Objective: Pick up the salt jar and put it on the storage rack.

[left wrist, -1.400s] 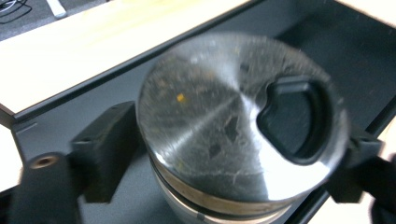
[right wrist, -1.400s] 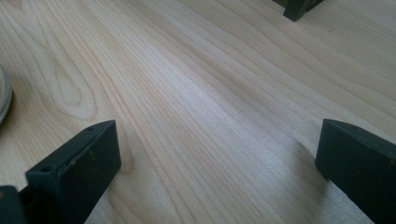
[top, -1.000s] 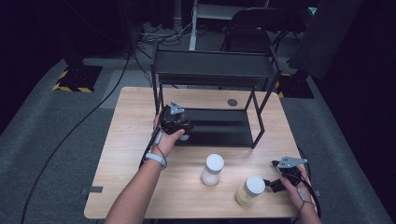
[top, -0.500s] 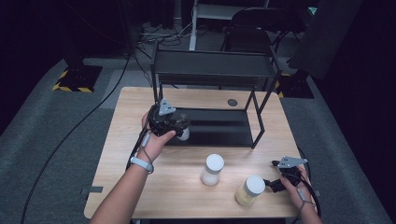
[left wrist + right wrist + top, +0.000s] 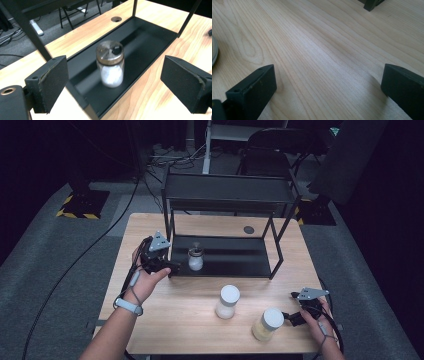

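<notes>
Small glass jar [image 5: 110, 64] upright on rack's bottom shelf [image 5: 147, 42], near its left end; left gripper [image 5: 159, 262] just beside, fingers [image 5: 48, 83] spread, empty; right gripper [image 5: 299, 312] low over table [image 5: 317, 57], fingers spread.

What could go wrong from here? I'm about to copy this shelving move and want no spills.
The small glass jar stands near the front edge of the rack's bottom shelf, and the open left gripper is close; a stray nudge might tip it off. The two white-lidded jars stand close together on the table, so the open right gripper, reaching for one, could bump the other.
</notes>
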`<state>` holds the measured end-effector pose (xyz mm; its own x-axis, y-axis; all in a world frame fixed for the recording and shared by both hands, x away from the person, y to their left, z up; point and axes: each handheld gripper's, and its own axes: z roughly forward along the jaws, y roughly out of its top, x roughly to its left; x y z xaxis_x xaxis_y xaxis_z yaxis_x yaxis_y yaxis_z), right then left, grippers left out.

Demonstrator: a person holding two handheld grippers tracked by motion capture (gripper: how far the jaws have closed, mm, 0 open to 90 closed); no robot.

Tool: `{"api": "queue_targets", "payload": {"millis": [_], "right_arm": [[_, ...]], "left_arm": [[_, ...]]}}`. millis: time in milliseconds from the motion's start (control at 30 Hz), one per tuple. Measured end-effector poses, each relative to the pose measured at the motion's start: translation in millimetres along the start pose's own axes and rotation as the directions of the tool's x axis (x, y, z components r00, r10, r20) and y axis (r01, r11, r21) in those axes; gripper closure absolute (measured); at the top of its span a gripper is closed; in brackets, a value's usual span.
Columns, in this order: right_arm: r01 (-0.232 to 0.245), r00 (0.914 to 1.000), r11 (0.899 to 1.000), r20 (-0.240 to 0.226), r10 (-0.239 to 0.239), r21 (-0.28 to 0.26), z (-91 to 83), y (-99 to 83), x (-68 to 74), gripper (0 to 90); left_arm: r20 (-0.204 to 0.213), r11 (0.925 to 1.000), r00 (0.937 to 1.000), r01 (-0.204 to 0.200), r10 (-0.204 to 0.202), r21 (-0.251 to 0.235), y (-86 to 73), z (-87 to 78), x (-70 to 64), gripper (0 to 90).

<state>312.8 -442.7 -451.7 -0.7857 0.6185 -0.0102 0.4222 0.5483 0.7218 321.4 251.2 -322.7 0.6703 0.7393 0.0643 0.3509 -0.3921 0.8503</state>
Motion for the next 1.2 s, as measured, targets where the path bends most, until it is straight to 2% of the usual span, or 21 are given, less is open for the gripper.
{"api": "queue_targets", "payload": {"millis": [300, 533, 900, 1200], "right_arm": [[-0.004, 1.0000, 1.000, 0.004, 0.004, 0.000, -0.2, -0.1, 1.0, 0.0], [-0.004, 1.0000, 1.000, 0.004, 0.004, 0.000, -0.2, -0.1, 0.9, 0.0], [-0.004, 1.0000, 1.000, 0.004, 0.004, 0.000, -0.2, -0.1, 1.0, 0.0], [-0.004, 1.0000, 1.000, 0.004, 0.004, 0.000, -0.2, -0.1, 1.0, 0.0]], "left_arm": [[0.005, 0.9996, 0.9999, 0.016, -0.016, 0.022, -22.5, -15.0, 6.4, 5.7], [-0.009, 0.9988, 0.9995, 0.031, -0.031, 0.039, -43.0, -21.8, 7.2, 4.6], [-0.008, 0.9968, 0.9981, 0.061, -0.061, 0.052, -78.3, -23.9, 7.1, 3.5], [-0.012, 0.9962, 0.9982, 0.060, -0.059, 0.063, -98.3, -19.0, 2.9, 3.2]]}}
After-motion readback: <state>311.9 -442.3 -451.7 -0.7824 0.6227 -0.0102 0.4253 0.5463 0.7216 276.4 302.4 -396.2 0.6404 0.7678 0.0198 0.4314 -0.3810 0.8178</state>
